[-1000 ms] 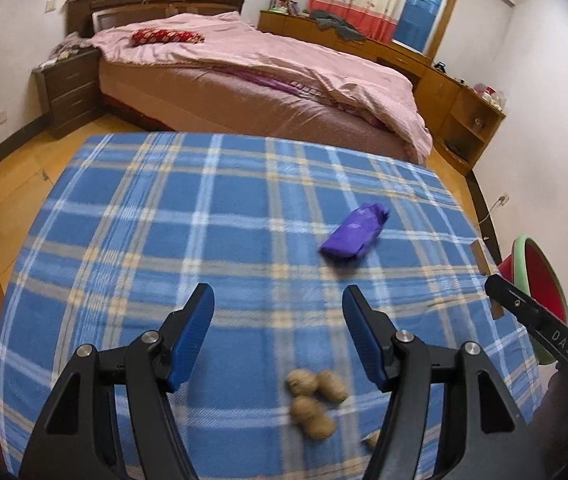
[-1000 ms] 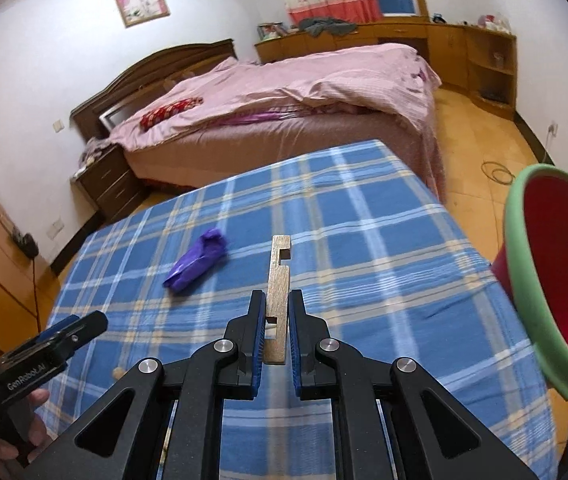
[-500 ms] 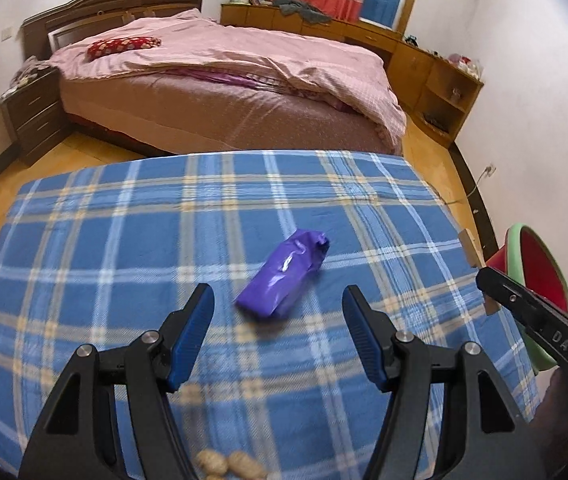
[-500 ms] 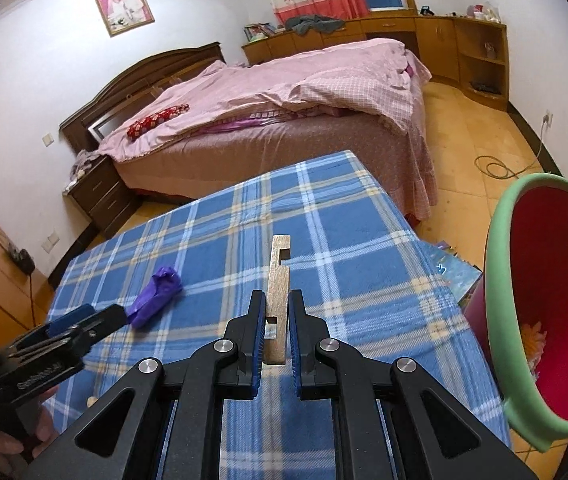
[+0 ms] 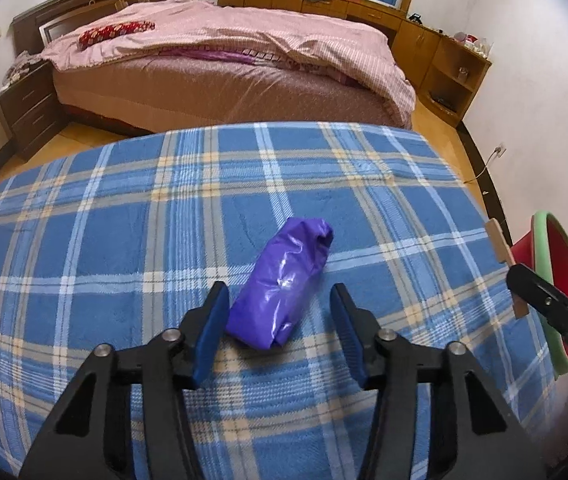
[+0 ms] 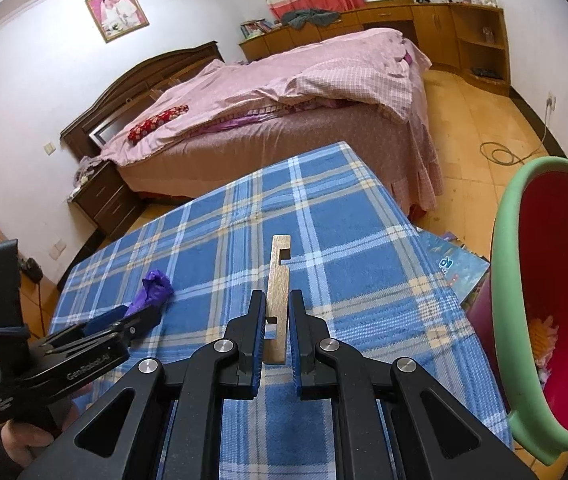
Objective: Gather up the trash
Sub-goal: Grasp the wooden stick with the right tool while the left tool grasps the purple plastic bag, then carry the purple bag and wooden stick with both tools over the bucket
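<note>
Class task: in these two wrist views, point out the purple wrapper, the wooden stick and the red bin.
purple wrapper (image 5: 284, 284): left wrist view, middle of its crinkled body.
wooden stick (image 6: 278, 280): right wrist view, bare shaft above the fingers.
red bin (image 6: 502, 264): right wrist view, green rim.

One purple wrapper (image 5: 282, 284), one wooden strip (image 6: 277, 300), one red bin (image 6: 556, 304), two tools.

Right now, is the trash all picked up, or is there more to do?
Not yet. Some trash already lies in the red bin. The right gripper is shut on a wooden strip, not dropped in yet. The left gripper is open around the purple wrapper, which lies on the plaid cloth, ungrasped.
</note>
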Action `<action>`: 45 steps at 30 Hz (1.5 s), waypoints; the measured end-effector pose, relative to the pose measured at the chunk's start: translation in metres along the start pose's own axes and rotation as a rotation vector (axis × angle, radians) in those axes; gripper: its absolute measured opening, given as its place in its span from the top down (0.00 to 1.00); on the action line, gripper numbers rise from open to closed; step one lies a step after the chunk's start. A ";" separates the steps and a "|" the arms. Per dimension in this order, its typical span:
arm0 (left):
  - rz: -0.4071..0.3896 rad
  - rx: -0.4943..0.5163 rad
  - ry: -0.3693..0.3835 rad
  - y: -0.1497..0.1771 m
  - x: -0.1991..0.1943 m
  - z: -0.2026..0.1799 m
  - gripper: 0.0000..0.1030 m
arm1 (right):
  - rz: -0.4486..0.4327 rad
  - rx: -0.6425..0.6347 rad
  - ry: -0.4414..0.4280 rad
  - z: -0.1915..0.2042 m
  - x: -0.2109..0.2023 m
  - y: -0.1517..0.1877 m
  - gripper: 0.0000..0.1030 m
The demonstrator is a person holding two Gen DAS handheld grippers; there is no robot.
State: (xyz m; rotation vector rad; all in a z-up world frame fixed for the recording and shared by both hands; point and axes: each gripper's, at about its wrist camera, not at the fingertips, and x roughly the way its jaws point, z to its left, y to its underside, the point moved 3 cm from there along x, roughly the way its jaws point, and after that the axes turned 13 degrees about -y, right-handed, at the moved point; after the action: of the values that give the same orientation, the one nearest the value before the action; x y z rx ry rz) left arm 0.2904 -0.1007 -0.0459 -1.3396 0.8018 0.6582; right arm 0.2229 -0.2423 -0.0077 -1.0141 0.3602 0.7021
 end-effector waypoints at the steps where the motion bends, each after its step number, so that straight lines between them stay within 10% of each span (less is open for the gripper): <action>1: -0.009 0.000 -0.007 0.000 0.000 0.000 0.55 | 0.001 0.003 0.001 -0.001 0.000 0.000 0.90; 10: -0.026 0.014 0.011 0.006 -0.008 -0.001 0.70 | 0.004 0.013 -0.003 -0.003 0.000 0.000 0.90; 45: -0.175 -0.025 0.247 0.035 -0.151 -0.055 0.70 | -0.206 0.028 0.001 -0.008 -0.159 0.024 0.90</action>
State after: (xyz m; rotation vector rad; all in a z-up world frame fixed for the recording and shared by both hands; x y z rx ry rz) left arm 0.1677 -0.1458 0.0541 -1.5143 0.8632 0.3698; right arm 0.0909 -0.2993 0.0648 -1.0085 0.2608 0.5095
